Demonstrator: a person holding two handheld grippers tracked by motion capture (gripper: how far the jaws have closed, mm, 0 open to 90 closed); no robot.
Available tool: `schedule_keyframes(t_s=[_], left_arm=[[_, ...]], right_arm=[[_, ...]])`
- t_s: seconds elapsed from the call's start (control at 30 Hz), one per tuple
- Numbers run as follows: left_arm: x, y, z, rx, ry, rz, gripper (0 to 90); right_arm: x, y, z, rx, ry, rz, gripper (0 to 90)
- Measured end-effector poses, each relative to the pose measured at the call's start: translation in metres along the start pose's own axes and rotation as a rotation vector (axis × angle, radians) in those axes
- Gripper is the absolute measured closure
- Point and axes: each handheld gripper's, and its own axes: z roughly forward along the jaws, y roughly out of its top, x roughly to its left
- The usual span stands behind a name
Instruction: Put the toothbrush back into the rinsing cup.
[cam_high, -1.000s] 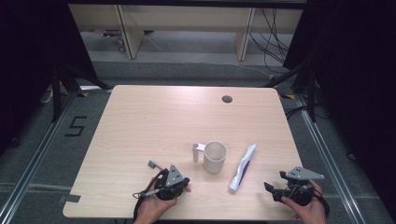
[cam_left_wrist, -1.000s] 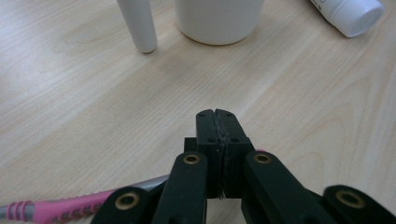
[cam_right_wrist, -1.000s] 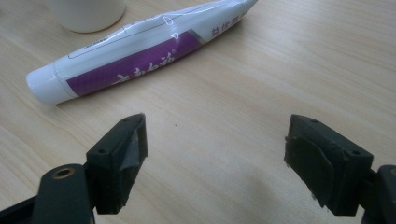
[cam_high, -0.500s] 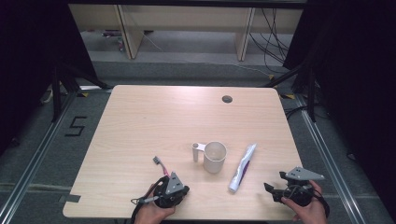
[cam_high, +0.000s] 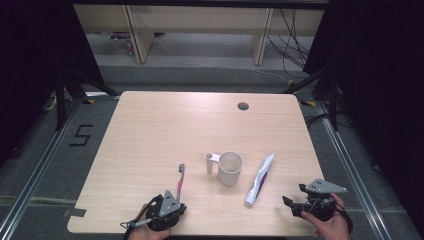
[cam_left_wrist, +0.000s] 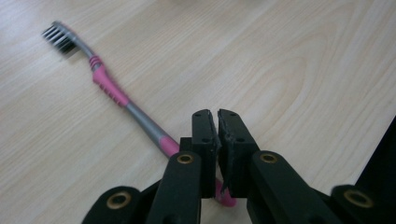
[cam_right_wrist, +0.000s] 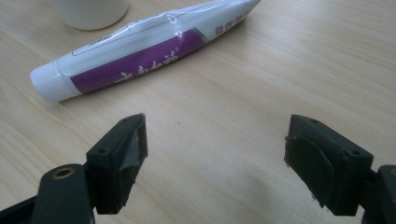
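Observation:
A pink and grey toothbrush (cam_high: 179, 180) (cam_left_wrist: 107, 86) lies flat on the wooden table (cam_high: 165, 130), bristle end pointing away. My left gripper (cam_high: 175, 197) (cam_left_wrist: 217, 114) hovers over the handle's near end with its jaws pressed together; the handle runs beneath them, not between them. To the right stands a white mug (cam_high: 230, 167) (cam_right_wrist: 91, 9), its handle to the left. A white and purple toothpaste tube (cam_high: 260, 179) (cam_right_wrist: 140, 51) lies beside it, cap toward me. My right gripper (cam_high: 294, 196) (cam_right_wrist: 217, 135) is open, jaws wide apart, just short of the tube's cap end.
A round cable hole (cam_high: 243, 106) sits near the table's far edge. The far and left parts of the tabletop are bare wood. Dark floor, rails and shelving legs surround the table.
My left gripper has drawn back toward the near edge, and the toothbrush now lies on the table ahead of it. The right gripper has stayed put.

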Motion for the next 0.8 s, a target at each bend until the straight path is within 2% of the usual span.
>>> schedule_keyframes(t_s=[0.1,0.13,0.2,0.3,0.33,0.37,0.4,0.43,0.47,0.5,0.53,0.57,0.6,0.63,0.67,0.7,0.73,0.77,0.8], left_arm=[[0.002,-0.002,-0.002,-0.008,0.006,-0.010,84.3],[0.004,-0.002,-0.004,0.004,0.020,-0.008,84.4],[0.006,-0.003,-0.005,0.006,0.015,-0.004,84.5],[0.009,-0.005,-0.005,0.015,0.031,-0.018,84.5],[0.011,-0.006,-0.005,0.019,0.031,-0.014,84.1],[0.011,-0.006,-0.006,0.016,0.024,-0.024,84.1],[0.013,-0.006,-0.007,0.018,0.032,-0.020,83.7],[0.013,-0.005,-0.008,0.015,0.026,-0.023,83.7],[0.015,-0.002,-0.010,0.009,0.031,-0.023,82.0],[0.015,-0.002,-0.010,0.009,0.031,-0.023,80.4],[0.018,0.000,-0.011,0.008,0.040,-0.026,80.4],[0.020,0.003,-0.011,0.010,0.031,-0.036,78.1],[0.023,0.007,-0.010,0.014,0.036,-0.053,76.6],[0.028,0.010,-0.010,0.036,0.035,-0.054,74.4],[0.032,0.015,-0.009,0.071,0.032,-0.059,70.8],[0.035,0.018,-0.005,0.096,0.029,-0.071,67.6],[0.042,0.026,0.000,0.141,0.044,-0.072,63.8],[0.042,0.026,0.000,0.141,0.044,-0.072,61.2],[0.047,0.034,0.005,0.199,0.044,-0.065,59.4]], right_arm=[[0.000,0.000,0.000,0.002,0.000,0.001,21.9],[0.002,0.000,0.000,0.003,0.009,0.018,21.9],[0.001,0.000,0.001,0.002,0.006,0.010,21.9],[0.001,0.000,0.000,0.004,0.009,0.017,22.0],[-0.002,0.000,0.000,-0.007,-0.003,-0.019,21.9],[-0.002,0.000,0.000,-0.007,-0.003,-0.019,21.9],[0.001,0.000,0.000,0.003,0.009,0.019,22.0],[0.001,0.000,0.000,0.003,0.009,0.019,22.0],[-0.002,0.000,0.000,-0.006,-0.001,-0.020,21.9],[-0.002,0.000,0.000,-0.006,-0.001,-0.020,21.9],[0.000,0.000,0.000,-0.003,0.005,0.004,21.9],[0.001,0.000,0.000,0.004,0.006,0.017,21.9],[0.000,0.000,0.001,0.006,0.004,0.015,21.9],[-0.002,0.000,0.001,0.001,0.008,-0.007,21.9],[-0.001,0.000,0.001,0.006,0.009,-0.001,21.9],[-0.002,0.000,0.001,-0.003,-0.001,-0.017,21.9],[-0.002,0.000,0.001,-0.003,-0.001,-0.017,21.9],[-0.002,0.000,0.001,-0.003,-0.001,-0.017,21.9],[-0.003,0.000,0.000,-0.003,-0.016,-0.029,21.9]])
